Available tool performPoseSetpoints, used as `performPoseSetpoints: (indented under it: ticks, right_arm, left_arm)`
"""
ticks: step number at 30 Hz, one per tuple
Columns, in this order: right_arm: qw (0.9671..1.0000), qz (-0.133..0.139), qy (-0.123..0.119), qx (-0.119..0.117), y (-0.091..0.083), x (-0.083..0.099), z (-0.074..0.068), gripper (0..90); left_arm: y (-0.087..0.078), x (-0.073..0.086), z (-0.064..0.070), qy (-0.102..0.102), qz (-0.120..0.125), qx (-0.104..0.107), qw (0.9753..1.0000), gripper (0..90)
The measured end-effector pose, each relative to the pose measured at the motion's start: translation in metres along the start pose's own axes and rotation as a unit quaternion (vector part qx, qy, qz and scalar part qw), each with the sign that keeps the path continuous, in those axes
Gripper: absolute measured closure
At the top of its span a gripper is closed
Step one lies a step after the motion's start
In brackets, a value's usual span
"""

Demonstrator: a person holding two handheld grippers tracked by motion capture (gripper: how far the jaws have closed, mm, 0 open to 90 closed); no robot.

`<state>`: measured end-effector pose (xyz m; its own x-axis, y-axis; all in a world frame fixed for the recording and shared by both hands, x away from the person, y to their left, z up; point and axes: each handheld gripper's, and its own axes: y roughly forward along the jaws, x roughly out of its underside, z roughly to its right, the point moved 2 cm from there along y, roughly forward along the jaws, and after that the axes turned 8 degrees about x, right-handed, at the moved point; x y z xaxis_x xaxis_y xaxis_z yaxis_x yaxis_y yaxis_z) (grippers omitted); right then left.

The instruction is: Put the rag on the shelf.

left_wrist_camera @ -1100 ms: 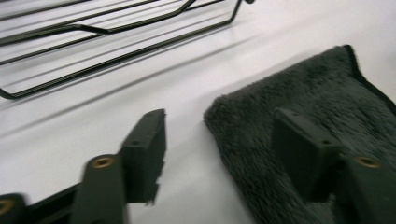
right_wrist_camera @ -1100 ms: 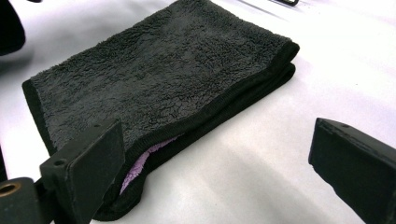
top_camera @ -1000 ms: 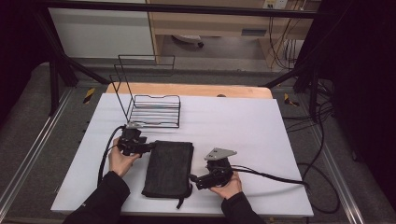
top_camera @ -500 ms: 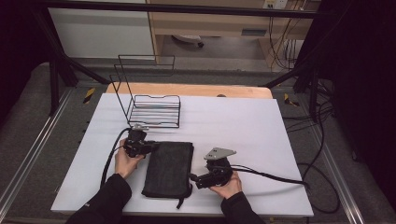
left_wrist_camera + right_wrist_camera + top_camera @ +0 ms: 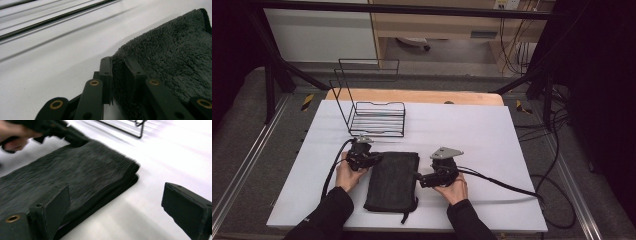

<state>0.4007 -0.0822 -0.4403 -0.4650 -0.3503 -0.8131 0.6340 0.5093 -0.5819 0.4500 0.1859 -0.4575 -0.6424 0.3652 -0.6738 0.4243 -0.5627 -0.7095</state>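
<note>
Where the person's forearms come in from the bottom of the high view, each hand holds a gripper low over the white table (image 5: 512, 150), one on either side of a folded dark towel (image 5: 392, 181) that lies flat on the table between them. The left hand (image 5: 348, 172) reaches forward with its sleeve angled up from the lower left, and the left gripper (image 5: 371, 159) points across toward the towel's far left corner. In the left gripper view its jaws are pinched together on the fuzzy edge of the towel (image 5: 172, 60), a fold of pile squeezed between the two black plates, with bare table off to the gripper's left. The right hand (image 5: 453, 187) sits just beside the towel's right edge, wrist low, and the right gripper (image 5: 418, 177) points sideways at that edge, its grey plate on top. In the right gripper view its jaws stand wide apart: one is over the towel (image 5: 82, 170), at the stacked edge, while the other hangs over bare table, and nothing is gripped. Beyond the left gripper, farther up the table, stands a black wire rack (image 5: 374, 110); its lower rail shows at the top of the right gripper view (image 5: 125, 127)
</note>
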Motion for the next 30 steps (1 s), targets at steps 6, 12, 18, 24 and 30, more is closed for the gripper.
performPoseSetpoints:
  ticks: [6, 12, 18, 24, 30]
  right_arm:
    - [0.9999, -0.005, 0.015, -0.004, 0.024, -0.016, 0.001, 11.3]
    - [0.9981, -0.046, 0.038, -0.017, 0.048, -0.023, 0.008, 19.3]
    - [0.9962, -0.063, 0.061, 0.002, 0.062, -0.020, 0.013, 25.3]
    - [0.9955, -0.070, 0.063, 0.007, 0.064, -0.017, 0.013, 40.1]
    - [0.9939, -0.077, 0.080, 0.003, 0.063, -0.017, 0.014, 49.1]
  left_arm:
    - [0.000, 0.001, -0.001, 0.010, 0.002, 0.003, 0.9999, 76.4]
    - [0.000, 0.001, 0.000, 0.009, 0.003, 0.003, 0.9999, 76.4]
    - [0.000, 0.001, -0.001, 0.006, 0.004, 0.003, 1.0000, 76.2]
    - [0.000, 0.001, 0.000, 0.005, 0.003, 0.002, 1.0000, 76.2]
    - [0.000, 0.000, 0.000, 0.004, 0.002, 0.002, 1.0000, 76.3]
